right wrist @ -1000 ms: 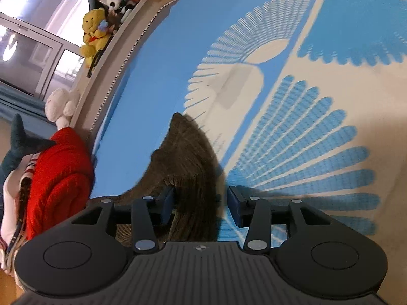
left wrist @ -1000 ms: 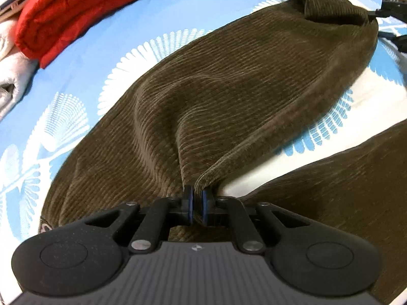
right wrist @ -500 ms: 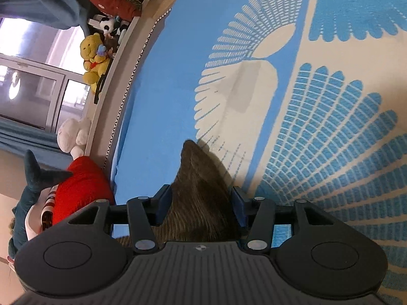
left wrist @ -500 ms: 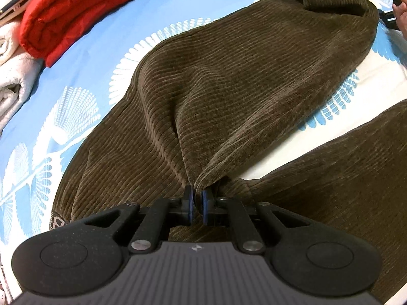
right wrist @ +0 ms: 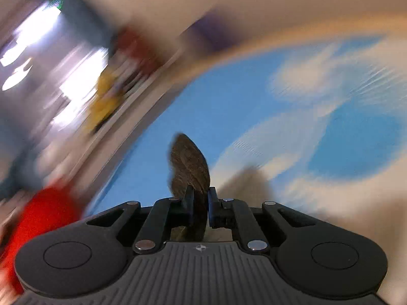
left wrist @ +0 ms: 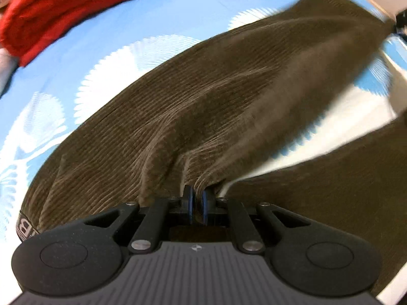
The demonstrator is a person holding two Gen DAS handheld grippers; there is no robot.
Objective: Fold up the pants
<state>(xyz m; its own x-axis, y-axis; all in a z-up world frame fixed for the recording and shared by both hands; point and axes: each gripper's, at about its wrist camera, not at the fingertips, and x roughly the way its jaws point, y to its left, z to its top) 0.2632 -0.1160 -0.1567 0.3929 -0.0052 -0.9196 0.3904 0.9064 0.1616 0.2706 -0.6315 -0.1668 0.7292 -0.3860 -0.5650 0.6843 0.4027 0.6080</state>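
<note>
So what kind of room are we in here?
Most likely a bedroom. The brown corduroy pants lie on a blue bedsheet with a white shell print, folded red clothing sits beside them, and a blurred yellow plush toy rests along the bed's edge near a bright window.

Bright daylight, heavy motion blur, fisheye

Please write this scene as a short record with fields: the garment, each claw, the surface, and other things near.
garment: brown corduroy pants, one leg stretched between both claws
left claw: shut on pants
right claw: just closed, now shut on pants end
surface: blue and white sheet
nearby: red cloth, folded, at the sheet's far left
view quality: right wrist picture blurred
</note>
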